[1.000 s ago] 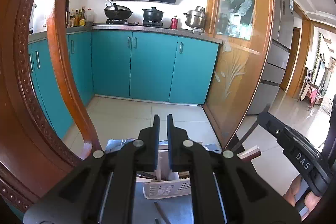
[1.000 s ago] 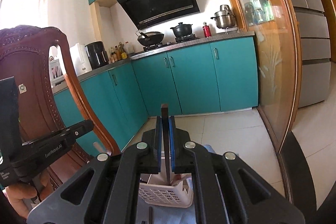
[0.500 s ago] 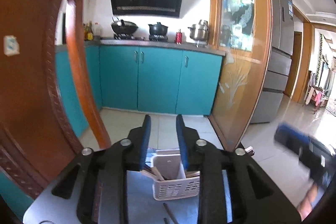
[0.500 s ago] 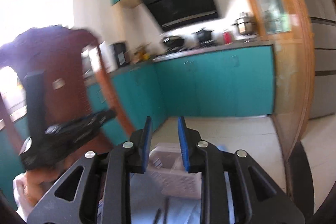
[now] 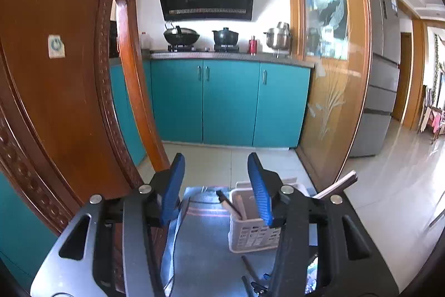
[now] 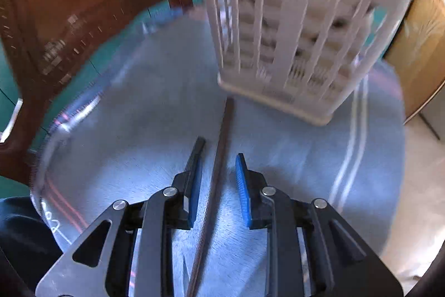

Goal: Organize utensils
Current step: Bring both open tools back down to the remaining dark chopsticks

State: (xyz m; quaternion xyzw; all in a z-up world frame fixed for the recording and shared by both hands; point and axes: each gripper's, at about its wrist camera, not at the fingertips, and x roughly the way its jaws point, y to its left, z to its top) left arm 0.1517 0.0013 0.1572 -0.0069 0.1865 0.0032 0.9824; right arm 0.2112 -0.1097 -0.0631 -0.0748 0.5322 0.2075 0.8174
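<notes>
Right now one dark brown wooden chopstick (image 6: 219, 157) lies flat on the round glass-topped desk (image 6: 139, 130), running lengthwise from just in front of the white slotted plastic utensil basket (image 6: 292, 46) back under the right gripper (image 6: 217, 155). Right gripper points steeply down over it, jaws parted, one blue pad each side of the chopstick; pads look clear of it, nothing gripped. Frame is motion-blurred, so fine contact is hard to judge.

Basket stands upright on the desk. Left wrist view shows it near the far edge, holding a few sticks: a dark-tipped utensil (image 5: 226, 202) and a pale wooden one (image 5: 241, 206) lean inside.

Left gripper (image 5: 219, 167) sits roughly level, aimed past the basket at the kitchen; jaws have just been opening, nothing between them. Its right finger overlaps the basket in view.

More dark sticks (image 5: 249, 266) lie on the desk just before the basket.

Carved reddish wooden chair back (image 5: 64, 91) stands left of the desk. Teal cabinets (image 5: 228, 102) behind.
</notes>
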